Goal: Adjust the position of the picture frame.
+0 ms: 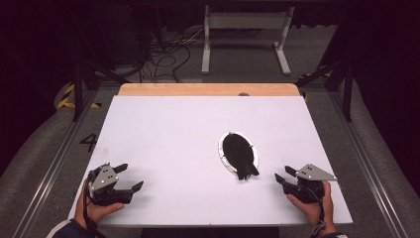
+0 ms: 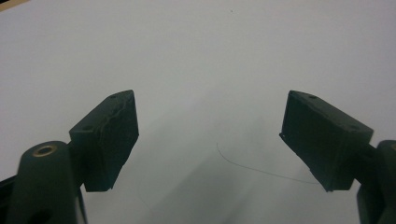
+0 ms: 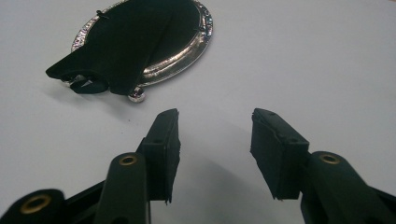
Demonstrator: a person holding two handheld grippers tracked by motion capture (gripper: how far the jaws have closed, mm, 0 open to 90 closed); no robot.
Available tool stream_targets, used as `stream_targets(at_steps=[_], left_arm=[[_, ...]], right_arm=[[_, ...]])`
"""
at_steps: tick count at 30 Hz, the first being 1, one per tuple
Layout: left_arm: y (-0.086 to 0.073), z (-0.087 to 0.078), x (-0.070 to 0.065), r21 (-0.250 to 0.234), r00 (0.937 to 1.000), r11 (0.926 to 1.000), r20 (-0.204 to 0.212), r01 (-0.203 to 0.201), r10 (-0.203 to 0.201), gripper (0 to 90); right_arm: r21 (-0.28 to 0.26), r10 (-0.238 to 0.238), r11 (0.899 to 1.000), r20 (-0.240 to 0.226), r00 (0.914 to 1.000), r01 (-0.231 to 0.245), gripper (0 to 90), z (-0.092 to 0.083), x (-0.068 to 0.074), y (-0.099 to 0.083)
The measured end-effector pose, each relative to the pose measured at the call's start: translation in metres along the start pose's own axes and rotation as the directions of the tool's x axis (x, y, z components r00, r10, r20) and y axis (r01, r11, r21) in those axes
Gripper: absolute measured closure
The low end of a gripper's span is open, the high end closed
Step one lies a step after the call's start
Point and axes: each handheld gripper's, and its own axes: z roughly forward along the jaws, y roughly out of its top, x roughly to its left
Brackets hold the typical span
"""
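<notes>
count of items on the white table

one oval silver-rimmed frame with a black folding back (image 1: 238,154); two black two-jaw handheld grippers, left (image 1: 130,177) and right (image 1: 283,173); one white flat table sheet (image 1: 163,129).

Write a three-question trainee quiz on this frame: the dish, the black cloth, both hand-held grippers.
1. True or false: the black cloth lies across the silver dish.
2. Which is nearer the dish: A) left hand-held gripper or B) right hand-held gripper?
3. Fill in: both hand-held grippers have their jaws ____ with nothing between them.

Key
1. True; the cloth covers most of the dish and hangs over its near rim onto the white table.
2. B; the right one sits just beside the dish, the left one near the table's left corner.
3. open
</notes>
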Motion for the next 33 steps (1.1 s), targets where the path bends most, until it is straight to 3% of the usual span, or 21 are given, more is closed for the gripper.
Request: stream_targets(at_steps=[12,15,18,21,25,33], left_arm=[[0.005,0.003,-0.009,0.017,0.9992,0.9991,0.006,-0.039,0.039,37.0],[0.007,0.004,-0.010,0.020,0.9985,0.9987,0.030,-0.047,0.046,46.1],[0.009,0.007,-0.011,0.027,0.9962,0.9972,0.054,-0.070,0.069,58.7],[0.012,0.010,-0.012,0.032,0.9947,0.9971,0.079,-0.069,0.066,73.0],[0.017,0.016,-0.013,0.050,0.9927,0.9956,0.095,-0.079,0.074,86.6],[0.027,0.032,-0.018,0.086,0.9881,0.9905,0.120,-0.107,0.096,90.0]], right_arm=[[0.004,0.005,1.000,-0.002,1.0000,-0.005,74.9,0.006,-0.002,0.010],[0.012,0.016,1.000,-0.012,0.9998,-0.016,79.3,0.011,-0.003,0.014],[0.027,-0.002,1.000,-0.024,0.9997,0.002,85.0,0.021,-0.001,0.019],[0.035,-0.014,0.999,-0.033,0.9994,0.015,89.5,0.030,0.001,0.025],[0.038,-0.011,0.999,-0.050,0.9987,0.013,90.0,0.043,0.002,0.035],[0.075,-0.030,0.997,-0.082,0.9962,0.036,90.0,0.062,0.012,0.045]])
